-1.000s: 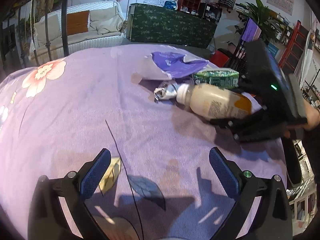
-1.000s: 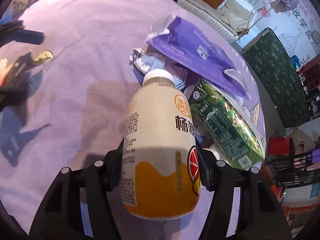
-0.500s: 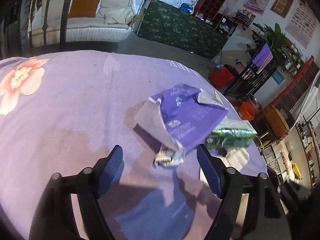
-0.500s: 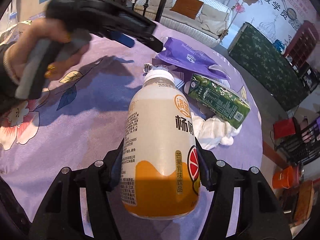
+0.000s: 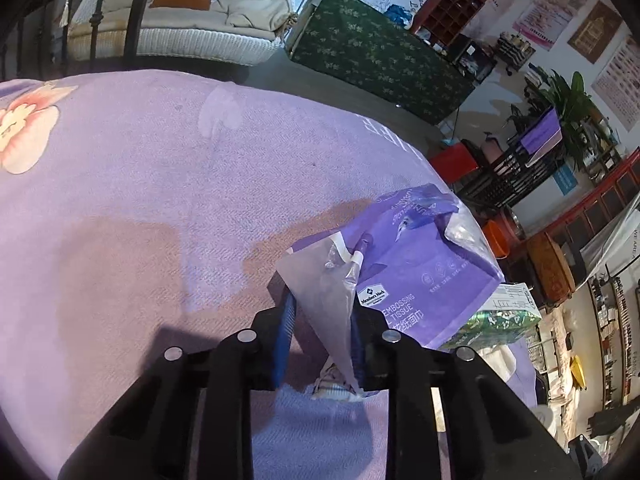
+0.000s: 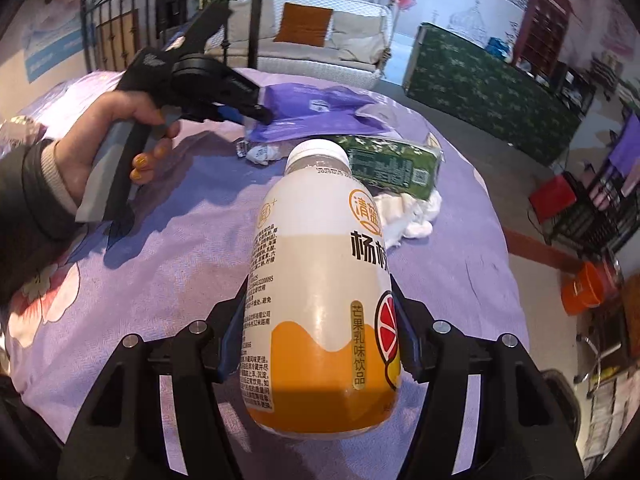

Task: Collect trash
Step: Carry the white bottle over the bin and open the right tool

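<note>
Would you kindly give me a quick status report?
Left gripper shut on purple tissue wrapper. Right gripper shut on drink bottle. Green carton beside wrapper.

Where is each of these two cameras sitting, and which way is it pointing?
Left wrist: on the left gripper, looking along its jaws, closed on the purple tissue wrapper.
Right wrist: on the right gripper, looking past the drink bottle it clamps, toward the person's left hand.
Shared: wrapper, green carton, purple cloth, white sofa.
</note>
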Tool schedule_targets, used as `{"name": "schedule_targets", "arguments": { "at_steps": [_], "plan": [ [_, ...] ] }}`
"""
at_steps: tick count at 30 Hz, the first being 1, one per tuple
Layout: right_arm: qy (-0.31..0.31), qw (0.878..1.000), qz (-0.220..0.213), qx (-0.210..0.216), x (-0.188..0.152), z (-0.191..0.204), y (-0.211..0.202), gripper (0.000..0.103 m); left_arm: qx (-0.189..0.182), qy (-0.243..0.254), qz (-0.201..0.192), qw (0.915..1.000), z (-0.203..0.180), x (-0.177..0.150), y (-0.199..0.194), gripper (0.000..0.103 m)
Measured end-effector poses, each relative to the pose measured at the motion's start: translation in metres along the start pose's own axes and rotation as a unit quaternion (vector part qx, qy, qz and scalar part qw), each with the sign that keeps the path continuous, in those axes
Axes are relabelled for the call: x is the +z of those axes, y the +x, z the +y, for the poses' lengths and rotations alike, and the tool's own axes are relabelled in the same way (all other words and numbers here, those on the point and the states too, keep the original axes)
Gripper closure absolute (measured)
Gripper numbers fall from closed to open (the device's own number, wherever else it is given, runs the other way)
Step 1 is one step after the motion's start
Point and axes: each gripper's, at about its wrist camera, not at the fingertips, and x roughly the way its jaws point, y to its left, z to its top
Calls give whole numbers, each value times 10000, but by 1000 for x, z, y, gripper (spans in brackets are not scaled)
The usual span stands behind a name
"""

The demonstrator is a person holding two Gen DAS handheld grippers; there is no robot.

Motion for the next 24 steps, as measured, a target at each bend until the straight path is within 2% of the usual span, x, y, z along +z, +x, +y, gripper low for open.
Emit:
{"name": "schedule_targets", "arguments": {
  "at_steps": [5,15,24],
  "plan": [
    [395,9991,-165,-68,-7,-7,-6,41,-78,-197,-322,9993,9,-12,-36,83],
    [1177,9924,-339,-139,-33,-23,-21,41,-190,-26,-939,9954,-6,-53,-110,83],
    [1735,9819,-520,-555,-71,-45,-59,41,-483,344,-1014,9931,-48,-96,-132,83]
  ]
}}
